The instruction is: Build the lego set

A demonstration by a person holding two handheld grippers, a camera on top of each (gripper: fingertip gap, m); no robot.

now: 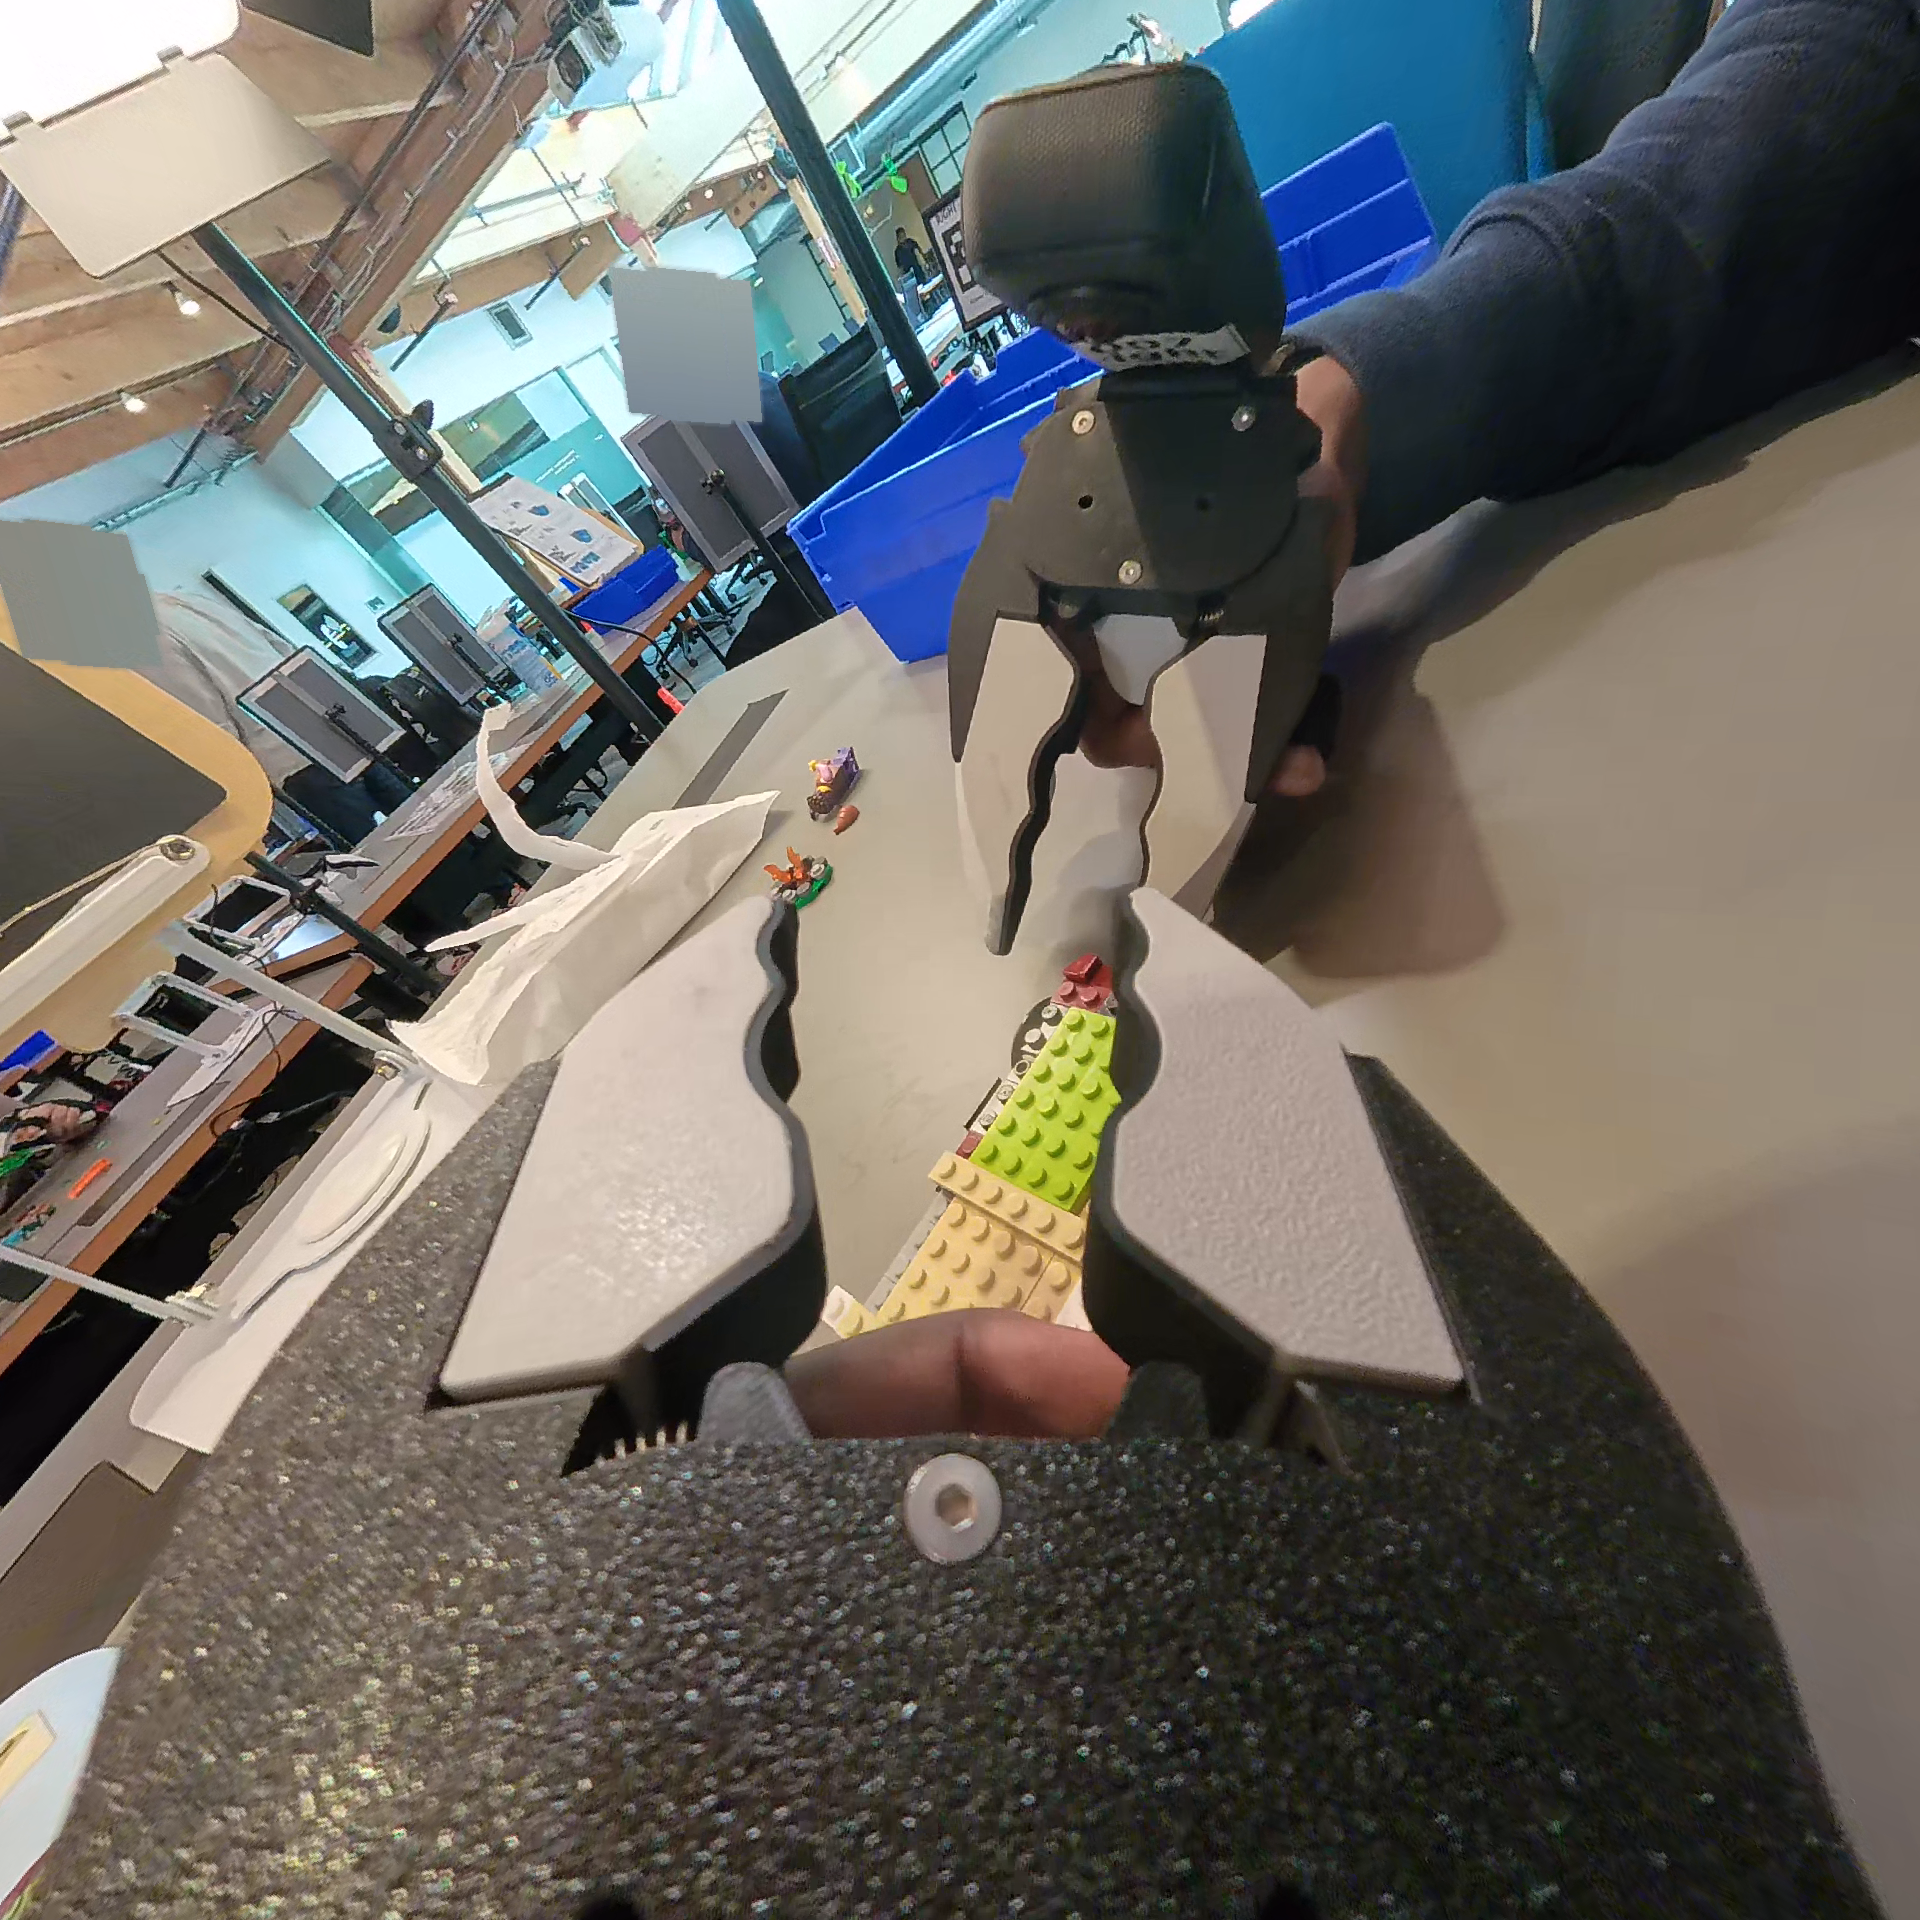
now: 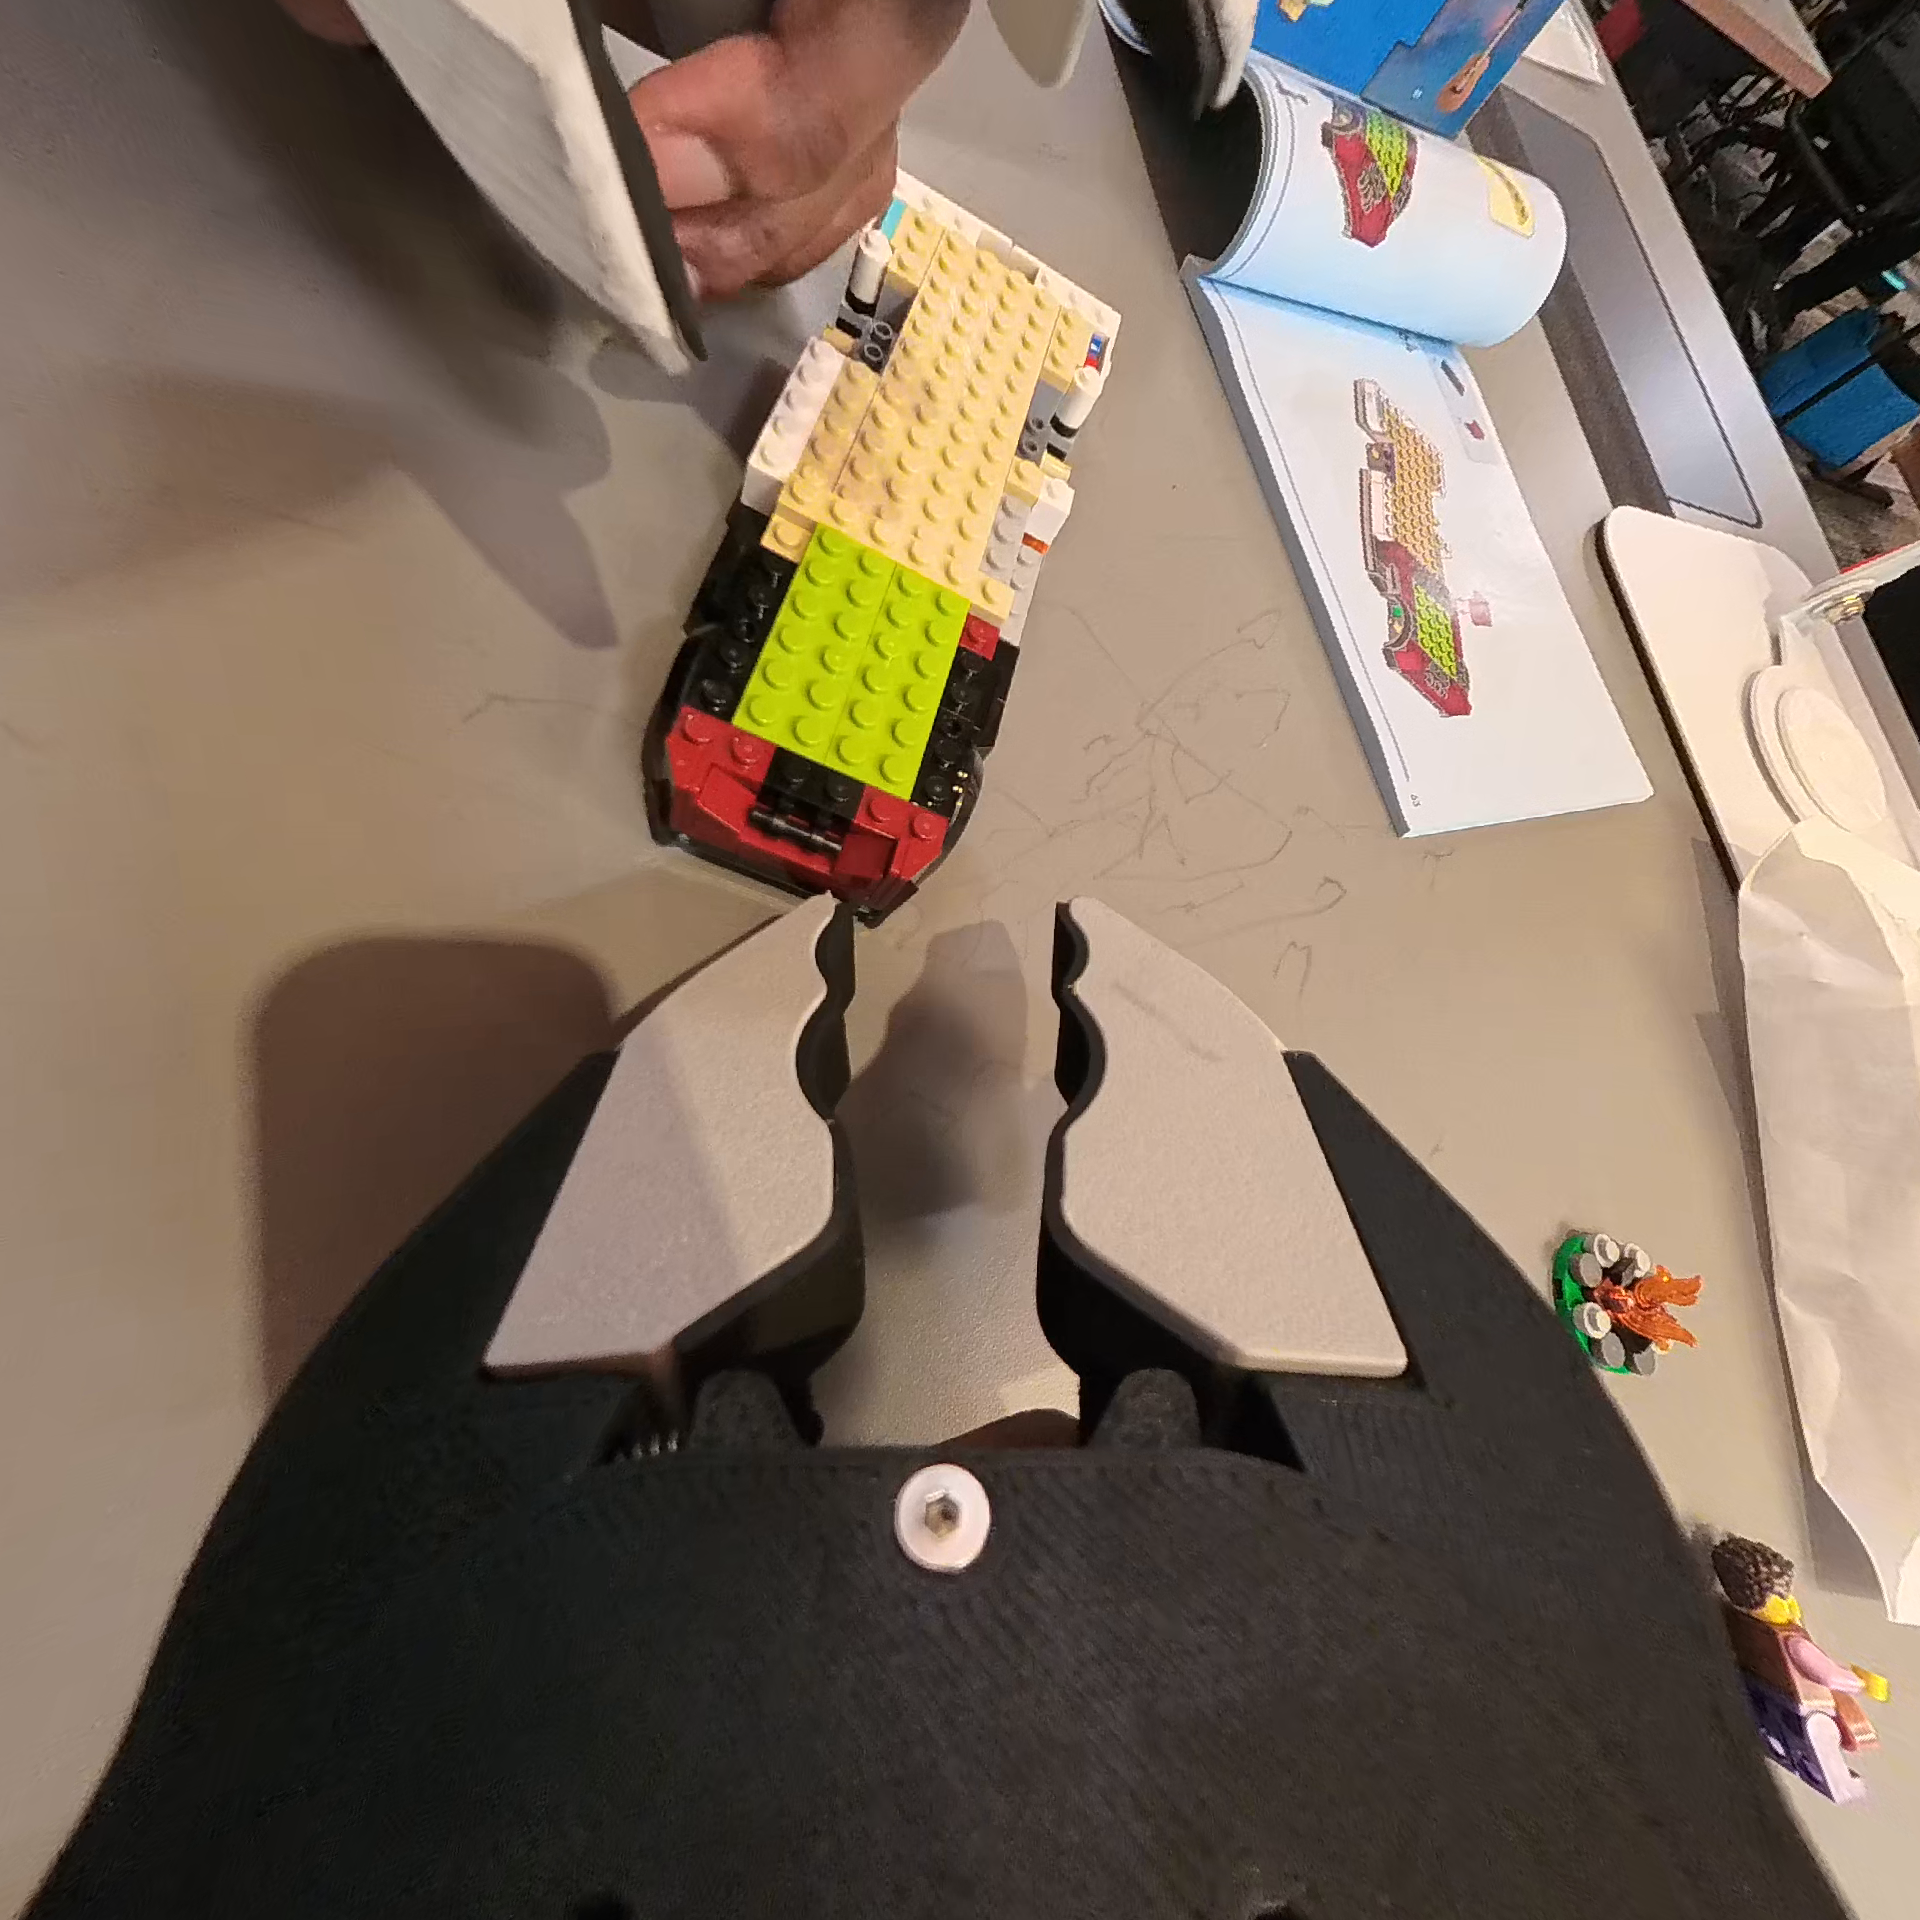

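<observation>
From the rig, I saw the brick-built model (image 2: 883, 540) lying flat on the grey worktop (image 2: 312, 727), its long axis running roughly from one claw toward the other. Its dark red end pointed at my right claw (image 2: 951, 914), which sat just short of it and a little to one side; the left fingertip (image 2: 821, 920) stood right at the red corner, though I could not tell whether it touched. That claw was released, nothing between its pads but bare worktop. The tan studded end lay toward my left claw (image 1: 951, 914), which hung over the model, fingers spread wide and released too. The model ran under its right finger (image 1: 1153, 935), off centre rather than squarely between the two. Of the two, the left was over the model, the right only at its tip.

Beside the model an open instruction booklet (image 2: 1455, 582) lay on the worktop, with a white paper bag (image 2: 1839, 1143) past it, a small campfire piece (image 2: 1621, 1304) and a minifigure (image 2: 1797, 1662) well apart from the model. The surface was scuffed with fine scratches. Beyond it were blue bins (image 1: 914, 520), further benches and a timber ceiling.
</observation>
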